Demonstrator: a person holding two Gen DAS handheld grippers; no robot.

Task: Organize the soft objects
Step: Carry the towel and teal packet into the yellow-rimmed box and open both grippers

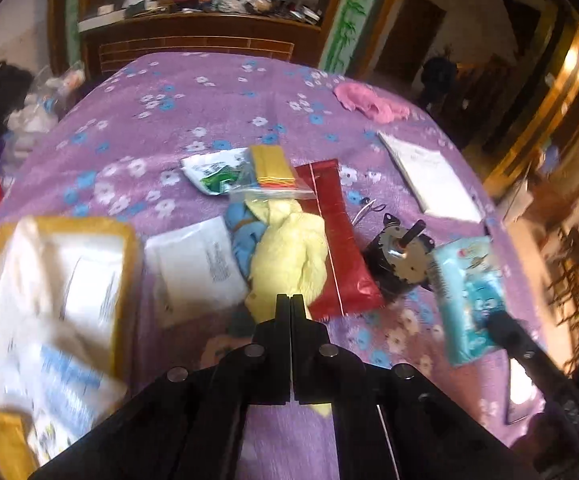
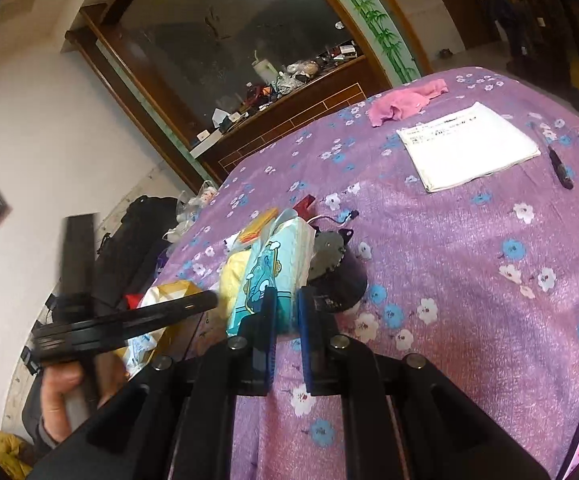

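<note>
Honestly, I judge the sorting barely begun. My left tongs (image 1: 291, 300) are pressed together, empty, just above the crumpled pale-yellow cloth (image 1: 289, 256), which lies heaped with a blue cloth (image 1: 241, 236) mid-bed. My right tongs (image 2: 287, 300) stand apart around the near end of a light-blue tissue pack (image 2: 273, 268). A pink cloth (image 1: 369, 102) sits well apart on the purple flowered bedspread (image 1: 193, 112).
</note>
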